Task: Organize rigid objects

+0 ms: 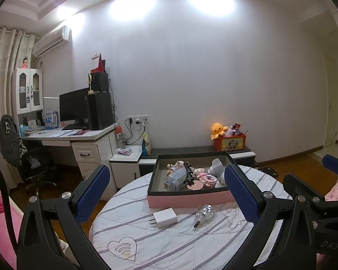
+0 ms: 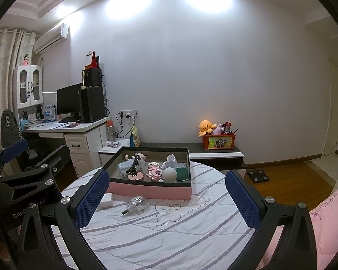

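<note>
Pink-sided box point(image 1: 189, 199) is parked far on the striped table point(image 1: 169, 243); white charger point(image 1: 165, 217) and clear bulb point(image 1: 204, 213) are left just nearby. Both tools, left tool point(image 1: 166, 193) and right tool point(image 2: 166, 196), are held released, nothing gripped.

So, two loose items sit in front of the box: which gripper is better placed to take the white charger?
Left, probably. The white charger lies nearly centred between the open left gripper; for the open right gripper it sits partly hidden behind a finger, with the clear bulb nearer.
</note>
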Available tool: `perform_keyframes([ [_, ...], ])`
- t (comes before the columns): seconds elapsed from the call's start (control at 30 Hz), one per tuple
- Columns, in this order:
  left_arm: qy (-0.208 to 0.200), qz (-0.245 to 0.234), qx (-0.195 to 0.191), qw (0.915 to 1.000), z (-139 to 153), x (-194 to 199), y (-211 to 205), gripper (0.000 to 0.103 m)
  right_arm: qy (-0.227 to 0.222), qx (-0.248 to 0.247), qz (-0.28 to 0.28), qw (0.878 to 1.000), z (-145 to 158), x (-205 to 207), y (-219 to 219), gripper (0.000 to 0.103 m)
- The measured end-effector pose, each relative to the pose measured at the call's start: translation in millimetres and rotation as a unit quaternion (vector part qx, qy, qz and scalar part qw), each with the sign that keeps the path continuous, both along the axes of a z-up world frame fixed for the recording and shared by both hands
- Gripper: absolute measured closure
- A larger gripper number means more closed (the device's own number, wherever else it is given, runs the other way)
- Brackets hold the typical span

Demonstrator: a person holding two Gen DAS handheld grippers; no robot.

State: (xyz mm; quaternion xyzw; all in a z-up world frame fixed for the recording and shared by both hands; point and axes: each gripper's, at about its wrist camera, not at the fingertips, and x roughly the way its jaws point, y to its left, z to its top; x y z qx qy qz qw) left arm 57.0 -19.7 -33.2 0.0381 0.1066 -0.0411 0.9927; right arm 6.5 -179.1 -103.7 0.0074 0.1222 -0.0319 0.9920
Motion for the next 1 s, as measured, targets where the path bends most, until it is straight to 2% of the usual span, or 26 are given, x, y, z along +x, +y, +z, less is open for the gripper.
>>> perform_keyframes([
  [0.17, 0.038, -0.003, 0.002, 0.9993, -19.6, 26.8, 1.0, 0.000, 0.021, 0.002, 0.004, 1.000, -12.2, 19.9, -1.5, 0.000],
  [0.27, 0.075, -0.008, 0.003, 0.9971, -39.9, 48.8, 3.5, 0.000, 0.052, 0.010, 0.014, 0.999, -28.4, 42.2, -3.6, 0.000],
  [0.33, 0.123, -0.018, -0.005, 0.9923, -59.8, 69.7, 8.0, 0.000, 0.080, 0.021, 0.027, 0.996, -41.4, 58.2, -6.4, 0.000],
  [0.43, 0.180, -0.019, -0.018, 0.9832, -87.4, 94.1, 16.7, 0.000, 0.147, 0.053, 0.052, 0.986, -69.1, 90.3, -13.2, 0.000],
  [0.63, 0.249, -0.003, -0.011, 0.9684, -130.3, 121.5, 35.4, 0.000, 0.267, 0.091, 0.077, 0.956, -117.5, 147.2, -22.0, 0.000],
  [0.7, 0.262, -0.004, -0.015, 0.9649, -138.0, 126.3, 40.8, 0.000, 0.300, 0.090, 0.082, 0.946, -130.4, 165.4, -18.2, 0.000],
  [0.83, 0.275, -0.007, -0.022, 0.9611, -142.0, 135.7, 47.9, 0.000, 0.330, 0.077, 0.110, 0.934, -143.6, 188.1, 2.2, 0.000],
  [1.0, 0.277, -0.006, -0.018, 0.9608, -143.5, 143.7, 50.4, 0.000, 0.343, 0.048, 0.123, 0.930, -148.4, 209.2, 25.3, 0.000],
])
